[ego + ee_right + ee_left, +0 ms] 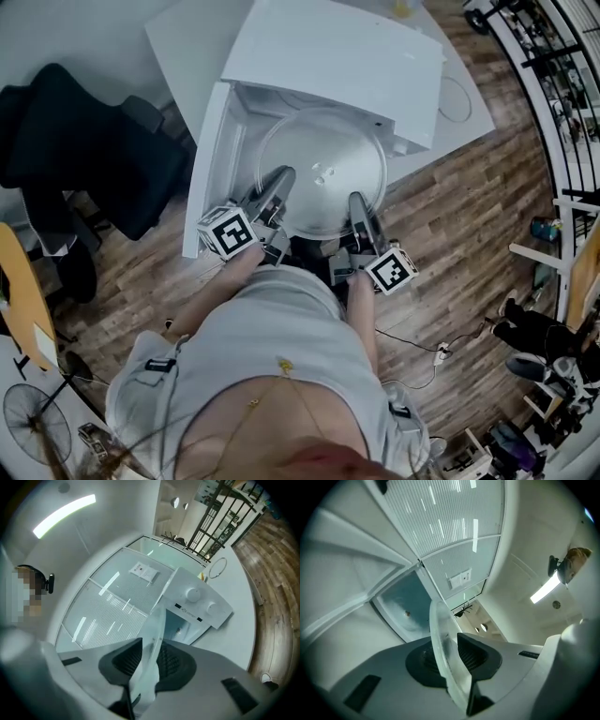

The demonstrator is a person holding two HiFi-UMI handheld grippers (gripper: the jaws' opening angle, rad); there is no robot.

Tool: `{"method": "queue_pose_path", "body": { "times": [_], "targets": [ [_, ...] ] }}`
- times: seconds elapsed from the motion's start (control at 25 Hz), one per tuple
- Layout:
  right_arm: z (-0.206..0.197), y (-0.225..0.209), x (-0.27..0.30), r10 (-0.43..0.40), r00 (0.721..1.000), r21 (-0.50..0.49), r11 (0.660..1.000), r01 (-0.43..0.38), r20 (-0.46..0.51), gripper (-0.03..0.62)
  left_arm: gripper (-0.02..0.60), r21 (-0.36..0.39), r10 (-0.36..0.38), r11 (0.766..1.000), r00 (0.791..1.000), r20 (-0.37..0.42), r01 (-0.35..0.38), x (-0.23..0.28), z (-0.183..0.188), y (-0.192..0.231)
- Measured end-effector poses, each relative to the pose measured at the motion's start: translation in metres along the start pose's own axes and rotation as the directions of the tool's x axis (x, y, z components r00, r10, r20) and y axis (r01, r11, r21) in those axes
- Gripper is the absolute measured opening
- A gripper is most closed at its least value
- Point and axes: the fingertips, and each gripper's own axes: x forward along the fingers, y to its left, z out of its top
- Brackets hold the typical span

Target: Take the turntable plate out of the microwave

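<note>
The clear glass turntable plate hangs level in front of the white microwave, held at its near rim from both sides. My left gripper is shut on the rim's left part. My right gripper is shut on the right part. In the left gripper view the plate's edge runs between the dark pads, with the microwave's cavity and open door behind it. The right gripper view shows the plate pinched between its pads, with the control panel beyond.
The microwave's door stands swung open on the left. The microwave sits on a white table, where a thin ring lies at the right. A black chair stands left. A dark railing runs along the right, and cables lie on the wooden floor.
</note>
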Motion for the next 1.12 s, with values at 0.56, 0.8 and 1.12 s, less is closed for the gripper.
{"method": "queue_pose_path", "body": {
  "times": [0.56, 0.8, 1.12],
  "targets": [
    [0.043, 0.025, 0.046, 0.105, 0.992, -0.035, 0.994, -0.108, -0.065, 0.089, 0.092, 0.013, 0.043, 0.999, 0.997, 0.063, -0.044, 0.024, 0.046, -0.018],
    [0.058, 0.028, 0.063, 0.114, 0.988, -0.059, 0.991, -0.121, -0.104, 0.091, 0.095, 0.026, 0.051, 0.998, 0.997, 0.063, -0.053, 0.038, 0.056, -0.019],
    [0.08, -0.005, 0.099, 0.01, 0.992, 0.022, 1.0, -0.007, -0.124, 0.092, 0.095, 0.011, 0.102, 0.995, 0.994, 0.043, -0.102, 0.082, 0.076, -0.004]
  ]
}}
